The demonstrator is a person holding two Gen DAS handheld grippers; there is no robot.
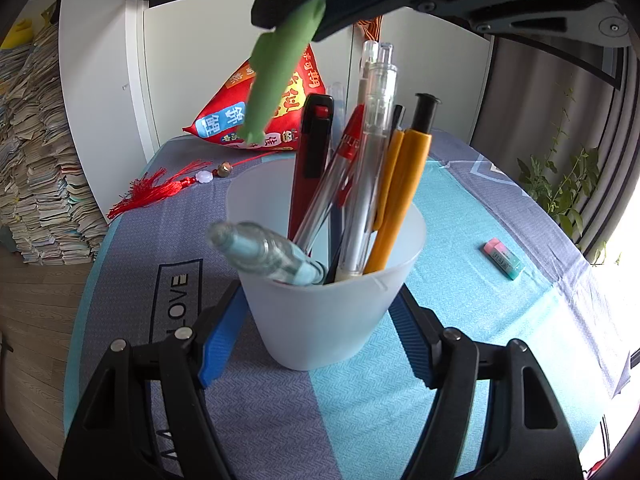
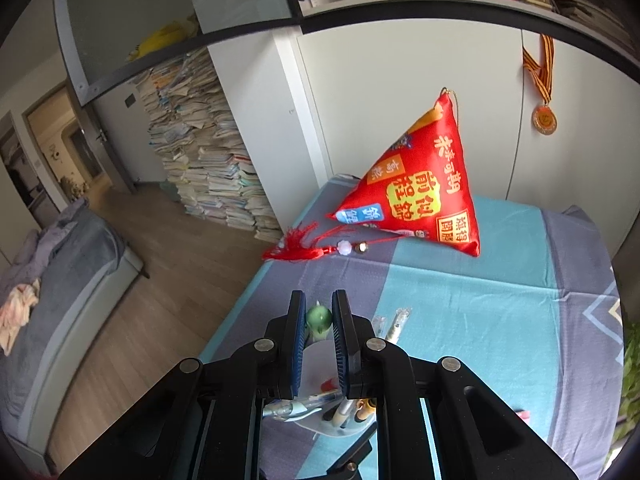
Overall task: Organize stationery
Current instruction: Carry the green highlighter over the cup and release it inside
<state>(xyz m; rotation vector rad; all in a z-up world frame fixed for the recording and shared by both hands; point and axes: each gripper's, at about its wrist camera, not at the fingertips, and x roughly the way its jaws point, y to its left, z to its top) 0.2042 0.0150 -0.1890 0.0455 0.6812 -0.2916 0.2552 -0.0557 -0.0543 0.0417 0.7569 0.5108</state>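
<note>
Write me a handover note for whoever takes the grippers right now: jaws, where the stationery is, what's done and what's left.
Left gripper: jaws closed around the frosted plastic cup, steadying it on the tablecloth.
Right gripper: jaws shut on a green pen, held in the air above the cup, tilted, lower end over the far rim.
Done: the cup already holds an orange pen, clear pens, a red-and-black one and a pale blue one leaning over the rim.
Left: drop the green pen into the cup; the pink-and-teal eraser lies loose on the cloth to the cup's right.
</note>
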